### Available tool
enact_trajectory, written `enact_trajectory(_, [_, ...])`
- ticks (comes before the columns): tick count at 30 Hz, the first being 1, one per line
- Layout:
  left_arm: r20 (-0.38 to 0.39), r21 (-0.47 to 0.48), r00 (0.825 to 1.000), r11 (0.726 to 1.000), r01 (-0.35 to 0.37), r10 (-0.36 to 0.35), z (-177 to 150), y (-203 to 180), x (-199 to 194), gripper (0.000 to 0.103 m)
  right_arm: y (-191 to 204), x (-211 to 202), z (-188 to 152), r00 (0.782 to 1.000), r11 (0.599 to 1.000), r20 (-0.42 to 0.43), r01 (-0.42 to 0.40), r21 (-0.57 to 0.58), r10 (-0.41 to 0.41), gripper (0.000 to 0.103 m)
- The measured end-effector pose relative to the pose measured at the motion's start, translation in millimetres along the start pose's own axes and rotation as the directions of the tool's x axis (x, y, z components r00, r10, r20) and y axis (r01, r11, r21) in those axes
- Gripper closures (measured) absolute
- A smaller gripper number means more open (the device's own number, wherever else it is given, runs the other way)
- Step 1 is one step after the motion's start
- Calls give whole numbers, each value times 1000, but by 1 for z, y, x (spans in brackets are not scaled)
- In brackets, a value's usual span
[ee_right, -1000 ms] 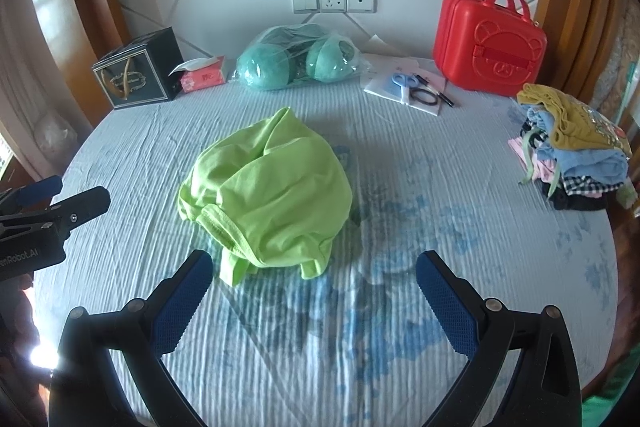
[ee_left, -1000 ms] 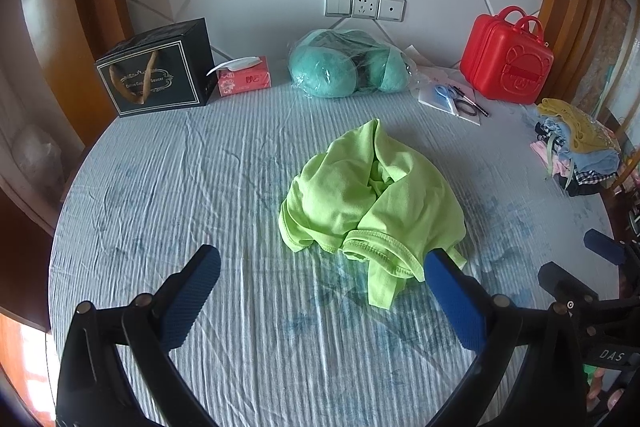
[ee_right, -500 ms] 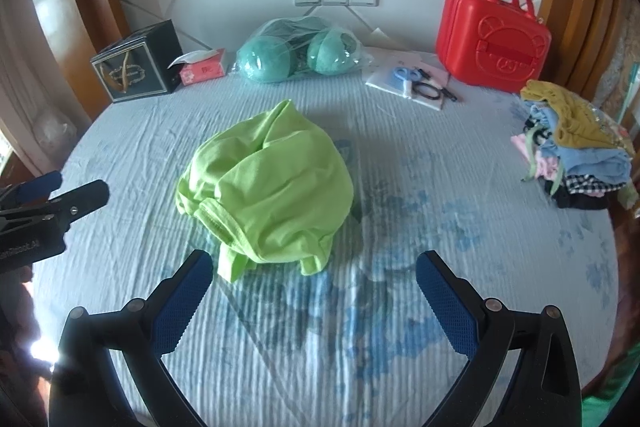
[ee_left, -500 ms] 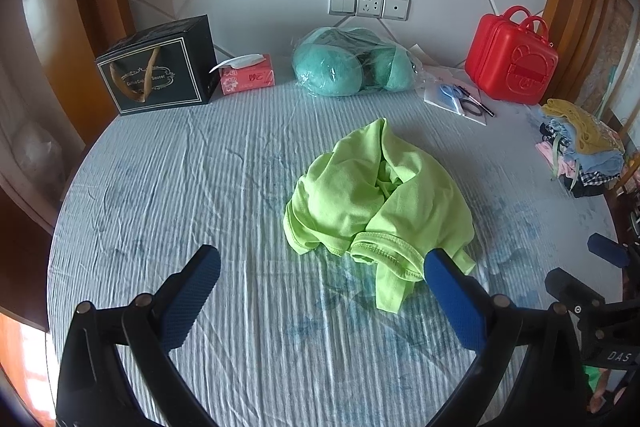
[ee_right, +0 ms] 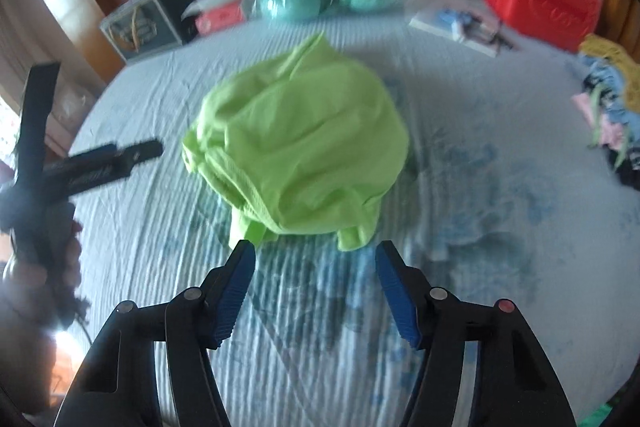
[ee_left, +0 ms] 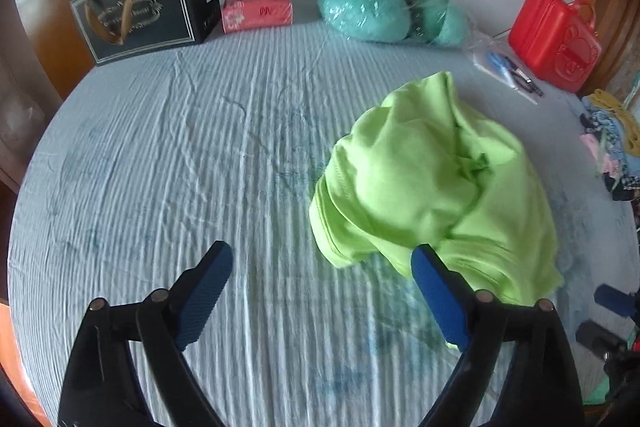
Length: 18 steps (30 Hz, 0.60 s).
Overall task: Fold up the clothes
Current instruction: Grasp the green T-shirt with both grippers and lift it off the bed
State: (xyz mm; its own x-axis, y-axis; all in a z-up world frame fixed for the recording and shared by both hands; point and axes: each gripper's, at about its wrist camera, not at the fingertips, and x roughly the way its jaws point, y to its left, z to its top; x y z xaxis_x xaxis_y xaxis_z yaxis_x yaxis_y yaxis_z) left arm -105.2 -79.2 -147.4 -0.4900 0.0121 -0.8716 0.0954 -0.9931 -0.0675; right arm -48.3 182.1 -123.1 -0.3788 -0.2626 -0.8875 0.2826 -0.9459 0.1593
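A crumpled lime-green shirt (ee_left: 432,183) lies in a heap on the pale blue sheet; it also shows in the right wrist view (ee_right: 300,143). My left gripper (ee_left: 322,259) is open and empty, low over the sheet, with its right finger in front of the shirt's near-left edge. My right gripper (ee_right: 316,255) is open and empty, just short of the shirt's near hem. The left gripper also shows at the left of the right wrist view (ee_right: 92,167). That view is blurred.
Along the back wall stand a dark gift bag (ee_left: 148,3), a pink tissue box (ee_left: 256,11), a bagged teal pillow (ee_left: 384,7) and a red case (ee_left: 556,35). A pile of clothes (ee_right: 612,99) lies at the right edge. Scissors in a packet (ee_left: 504,67) lie beside the case.
Both grippers have moved forward and down toward the green shirt, which now looks much larger. The jaws have narrowed somewhat but stay open. The shirt has not moved.
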Motion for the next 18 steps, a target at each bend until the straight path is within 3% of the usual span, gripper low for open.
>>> enact_trajectory(4, [-20,27,1000,999,23,-23,13,-5,33,13,14,26,14,1000,999,-14,-4,-42,3,39])
enact_trajectory(7, [-68,52,997,998,34,-30,19,-13,61,16,24,45,24,1000,997,-24,-7,-73,6,27])
enact_trajectory(8, [-84,54,996,997,47,-43,20,-15,67,23,28,51,27,1000,996,-28,-8,-84,6,20])
enact_trajectory(10, [-107,41,991,995,91,-86,22,-15,72,60,30,67,32,998,995,-55,-3,-100,-3,20])
enact_trajectory(11, [-100,40,992,996,84,-80,25,-14,70,69,29,69,34,998,994,-59,5,-107,-12,33])
enact_trajectory(12, [-80,45,995,997,55,-51,28,-13,65,86,27,70,38,998,993,-57,16,-115,-22,71])
enact_trajectory(13, [-60,49,998,998,25,-22,32,-12,60,91,25,70,41,998,992,-55,26,-122,-33,91])
enact_trajectory(14, [-34,42,999,999,0,1,36,-7,52,92,18,63,46,999,994,-36,27,-107,-31,98])
enact_trajectory(16, [28,10,999,999,-39,39,47,10,32,92,0,40,57,999,997,31,39,-63,-37,98])
enact_trajectory(18, [73,-25,995,997,-74,75,59,30,11,92,-26,0,68,985,994,137,110,-20,-107,98])
